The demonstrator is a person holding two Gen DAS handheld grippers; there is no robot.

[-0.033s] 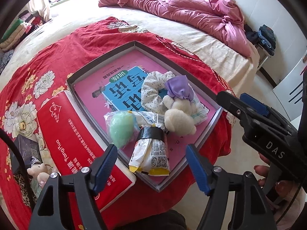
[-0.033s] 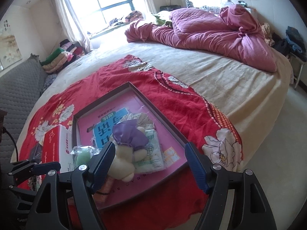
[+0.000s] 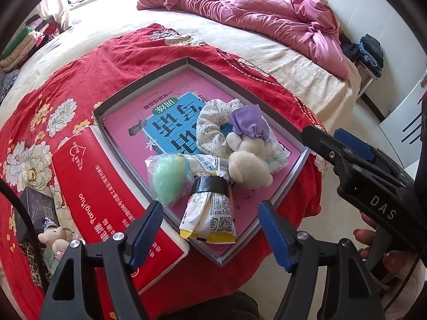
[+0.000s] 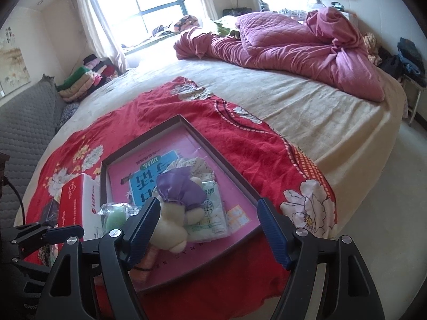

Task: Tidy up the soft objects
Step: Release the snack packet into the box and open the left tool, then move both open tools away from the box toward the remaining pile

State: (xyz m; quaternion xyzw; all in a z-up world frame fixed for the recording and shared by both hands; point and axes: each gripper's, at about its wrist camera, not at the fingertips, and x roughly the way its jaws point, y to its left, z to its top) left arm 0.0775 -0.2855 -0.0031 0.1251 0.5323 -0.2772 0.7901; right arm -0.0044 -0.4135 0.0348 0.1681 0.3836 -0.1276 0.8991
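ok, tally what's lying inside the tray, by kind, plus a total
Plush toys: 1, cream plush toy with purple cap
Scrunchies: 1, floral scrunchie
Green sponges in wrap: 1, green sponge
Banded snack packets: 1, taped packet bundle
Tissue packs: 1, tissue pack
Books: 1, blue-cover book
Total: 6

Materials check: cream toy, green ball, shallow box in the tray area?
Cream toy: fuzzy plush pile, matte, looks stuffed. Green ball: matte, spongy-looking, probably foam, inside a clear glossy plastic wrapper that crinkles and glints. Shallow box: thin stiff grey walls with crisp corners, likely cardboard, pink paper-like lining.
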